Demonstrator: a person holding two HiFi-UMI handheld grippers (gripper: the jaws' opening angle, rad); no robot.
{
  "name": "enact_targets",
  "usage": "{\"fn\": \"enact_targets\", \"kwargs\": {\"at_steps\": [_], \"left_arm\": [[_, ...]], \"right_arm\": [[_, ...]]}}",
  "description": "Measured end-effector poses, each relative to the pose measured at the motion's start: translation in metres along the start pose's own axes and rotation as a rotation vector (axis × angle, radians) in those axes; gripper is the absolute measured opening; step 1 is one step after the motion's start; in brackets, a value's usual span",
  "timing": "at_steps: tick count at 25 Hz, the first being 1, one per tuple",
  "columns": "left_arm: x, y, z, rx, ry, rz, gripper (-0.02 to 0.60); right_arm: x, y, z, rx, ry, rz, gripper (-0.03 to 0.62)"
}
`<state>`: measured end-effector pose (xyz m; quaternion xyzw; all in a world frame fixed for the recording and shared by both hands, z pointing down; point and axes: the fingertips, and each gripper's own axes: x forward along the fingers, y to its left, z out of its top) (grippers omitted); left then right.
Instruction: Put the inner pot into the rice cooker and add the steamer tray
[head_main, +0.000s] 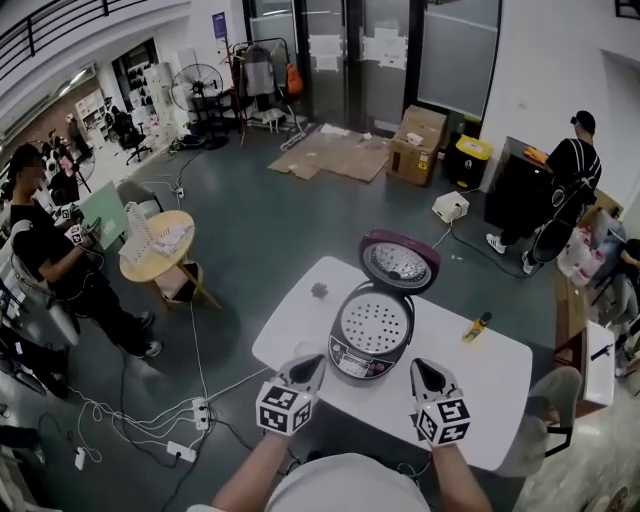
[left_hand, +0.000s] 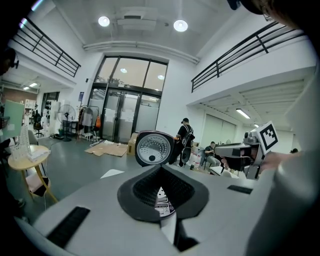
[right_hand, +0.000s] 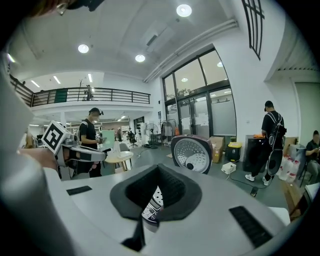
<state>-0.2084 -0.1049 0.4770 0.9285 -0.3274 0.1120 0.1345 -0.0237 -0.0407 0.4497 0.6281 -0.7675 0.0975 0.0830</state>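
The rice cooker (head_main: 372, 335) stands on the white table (head_main: 490, 385) with its dark red lid (head_main: 398, 263) swung up and open. A white perforated steamer tray (head_main: 374, 322) lies in its mouth; the inner pot underneath is hidden. My left gripper (head_main: 312, 362) is shut and empty, just left of the cooker's front. At the cooker's front right, my right gripper (head_main: 420, 366) is also shut and holds nothing. In the left gripper view the closed left gripper (left_hand: 161, 170) points at the lid (left_hand: 153, 148). The right gripper (right_hand: 159, 170) likewise faces the lid (right_hand: 191, 153).
A small yellow and black object (head_main: 477, 326) lies on the table right of the cooker, and a dark scrap (head_main: 320, 291) to its left. On the floor are cables with a power strip (head_main: 200, 412), a round wooden table (head_main: 157, 243), cardboard boxes (head_main: 418, 143) and standing people (head_main: 50, 250).
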Motion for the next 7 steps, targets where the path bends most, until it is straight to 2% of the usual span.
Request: {"fn": "enact_targets", "kwargs": {"at_steps": [7], "left_arm": [[-0.005, 0.002, -0.001, -0.009, 0.005, 0.002, 0.014]], "right_arm": [[-0.003, 0.002, 0.01, -0.015, -0.016, 0.002, 0.011]]}}
